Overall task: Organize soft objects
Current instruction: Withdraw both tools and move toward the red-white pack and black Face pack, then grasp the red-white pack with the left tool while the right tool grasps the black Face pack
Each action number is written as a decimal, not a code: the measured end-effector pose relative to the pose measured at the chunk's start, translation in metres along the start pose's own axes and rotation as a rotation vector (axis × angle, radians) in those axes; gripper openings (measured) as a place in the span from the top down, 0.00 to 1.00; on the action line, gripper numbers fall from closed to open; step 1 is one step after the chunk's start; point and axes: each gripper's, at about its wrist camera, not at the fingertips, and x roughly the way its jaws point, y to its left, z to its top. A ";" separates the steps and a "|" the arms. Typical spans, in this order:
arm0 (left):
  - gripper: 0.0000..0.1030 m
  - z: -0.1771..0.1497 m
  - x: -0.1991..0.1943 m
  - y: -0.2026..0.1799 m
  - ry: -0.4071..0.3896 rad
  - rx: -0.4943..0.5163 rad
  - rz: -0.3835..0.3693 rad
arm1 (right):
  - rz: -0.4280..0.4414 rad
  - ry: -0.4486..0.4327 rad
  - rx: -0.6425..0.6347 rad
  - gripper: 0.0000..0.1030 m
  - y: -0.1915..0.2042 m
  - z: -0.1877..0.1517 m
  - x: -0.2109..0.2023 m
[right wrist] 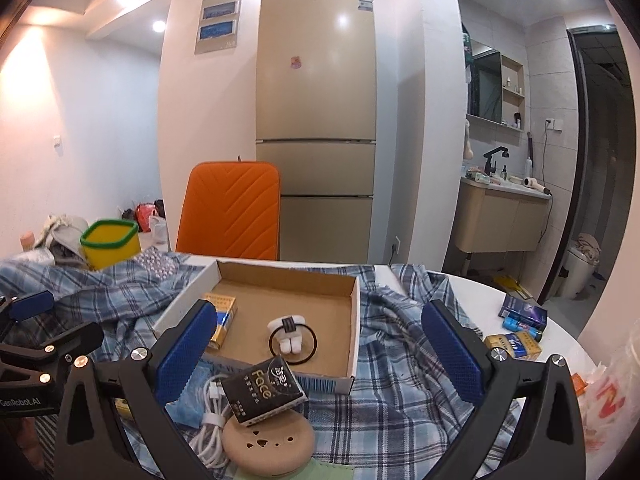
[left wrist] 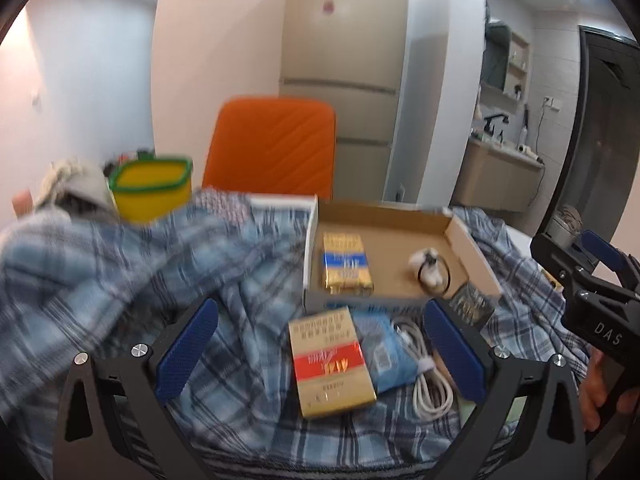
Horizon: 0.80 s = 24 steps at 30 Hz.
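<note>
A blue plaid cloth [left wrist: 100, 280] lies rumpled over the table, and it also shows in the right wrist view as the plaid cloth [right wrist: 400, 360]. On it rests an open cardboard box [left wrist: 392, 240] holding a gold-and-blue pack [left wrist: 346, 264] and a hair tie with a white ornament [left wrist: 430, 268]. My left gripper [left wrist: 322, 350] is open above a gold pack with a red band [left wrist: 330, 364], a blue packet [left wrist: 380, 352] and a white cable [left wrist: 428, 372]. My right gripper [right wrist: 320, 354] is open over a black tissue pack [right wrist: 264, 390] that leans on a round beige object [right wrist: 268, 444].
A yellow tub with a green rim [right wrist: 110, 244] stands at the back left beside a heap of fabric [right wrist: 60, 232]. An orange chair [right wrist: 232, 208] is behind the table. Small packs [right wrist: 520, 320] lie on the bare white tabletop at right. A plastic bag [right wrist: 608, 400] is at the right edge.
</note>
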 end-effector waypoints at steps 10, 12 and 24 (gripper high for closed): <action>0.01 -0.016 0.030 -0.008 0.094 0.034 0.029 | 0.008 0.065 -0.014 0.00 0.000 -0.014 0.020; 0.01 -0.017 0.033 -0.004 0.113 0.019 0.026 | 0.015 0.078 -0.002 0.00 -0.002 -0.014 0.023; 0.21 -0.024 0.059 0.014 0.265 -0.087 -0.052 | 0.061 0.126 -0.043 0.00 0.008 -0.020 0.033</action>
